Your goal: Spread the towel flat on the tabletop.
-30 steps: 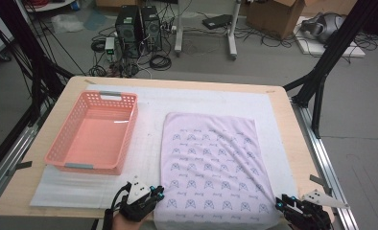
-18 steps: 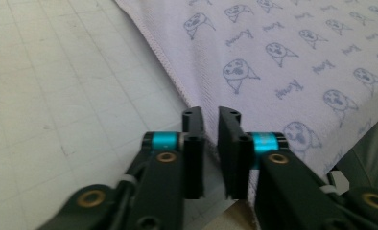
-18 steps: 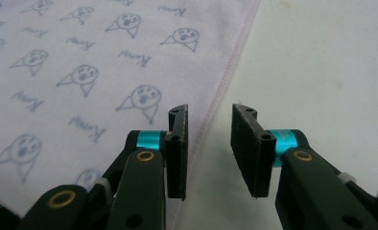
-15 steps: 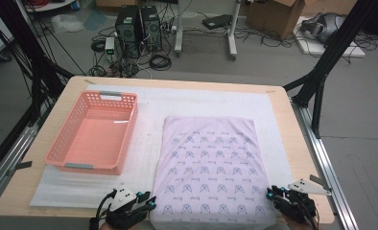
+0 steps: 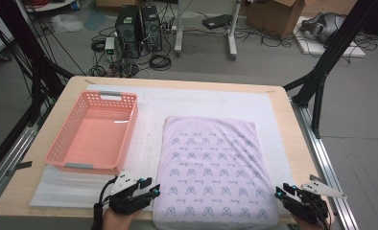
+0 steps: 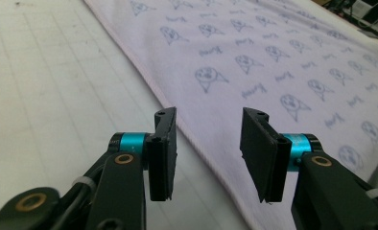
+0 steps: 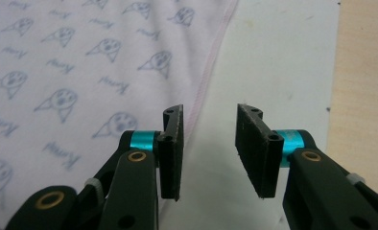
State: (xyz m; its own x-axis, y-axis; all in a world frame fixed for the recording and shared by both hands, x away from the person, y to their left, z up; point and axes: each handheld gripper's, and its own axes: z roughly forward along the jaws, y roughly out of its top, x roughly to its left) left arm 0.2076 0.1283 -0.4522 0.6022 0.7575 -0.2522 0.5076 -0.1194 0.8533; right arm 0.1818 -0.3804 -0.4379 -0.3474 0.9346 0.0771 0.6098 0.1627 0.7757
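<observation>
Printed cloth (image 5: 216,172) flat on white foam mat (image 5: 153,120) at near-right of worktop (image 5: 292,143); thin, soft, limp, light; likely to sag and crease on lifting; grip best at near corners along stitched hem. Left gripper (image 6: 208,143) at near-left hem, fingers apart, just opened, nothing between. Right gripper (image 7: 207,143) at near-right hem, fingers apart, just opened, nothing clamped. Pink plastic basket (image 5: 93,132) left of cloth, rigid, perforated walls.

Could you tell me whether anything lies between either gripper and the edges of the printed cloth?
Nothing visible does. The left gripper has open jaws at the cloth's left edge, and the right gripper has open jaws at its right edge, with bare white mat around.
</observation>
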